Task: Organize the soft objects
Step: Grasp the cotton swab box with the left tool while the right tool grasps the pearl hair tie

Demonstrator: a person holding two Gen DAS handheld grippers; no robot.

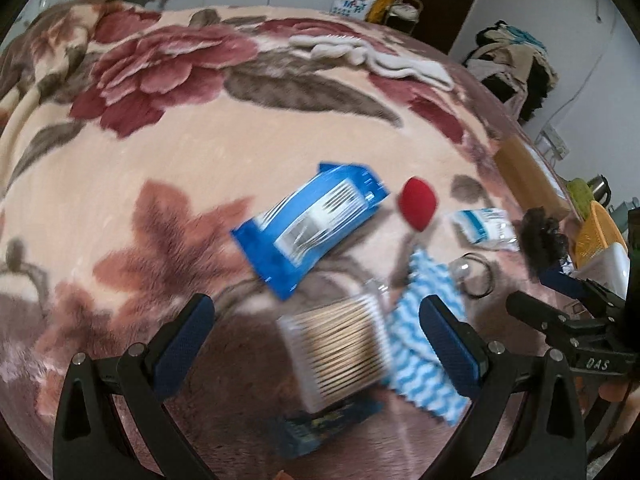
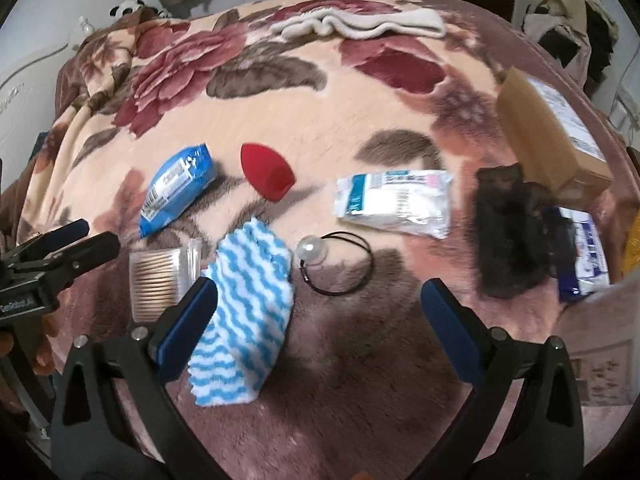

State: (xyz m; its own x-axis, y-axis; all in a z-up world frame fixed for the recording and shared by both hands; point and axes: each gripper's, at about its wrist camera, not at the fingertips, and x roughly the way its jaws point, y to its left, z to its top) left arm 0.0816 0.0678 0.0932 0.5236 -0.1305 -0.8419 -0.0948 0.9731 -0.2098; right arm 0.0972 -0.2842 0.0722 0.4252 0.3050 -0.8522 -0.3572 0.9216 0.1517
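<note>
Both hand-held grippers gape wide, empty: the blue-and-white wavy-striped cloth (image 2: 244, 312) touches the right hand-held gripper's (image 2: 320, 312) left finger; the left hand-held gripper (image 1: 316, 332) hovers over the clear box of cotton swabs (image 1: 340, 352).

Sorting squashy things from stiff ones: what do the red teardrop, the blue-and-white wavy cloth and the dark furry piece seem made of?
Red teardrop: matte foam sponge, probably; smooth, no shine.
Wavy cloth: fluffy microfibre-like fabric, with nubby pile and a zigzag edge.
Dark furry piece: plush or faux fur, shaggy; too blurred to be sure.
</note>
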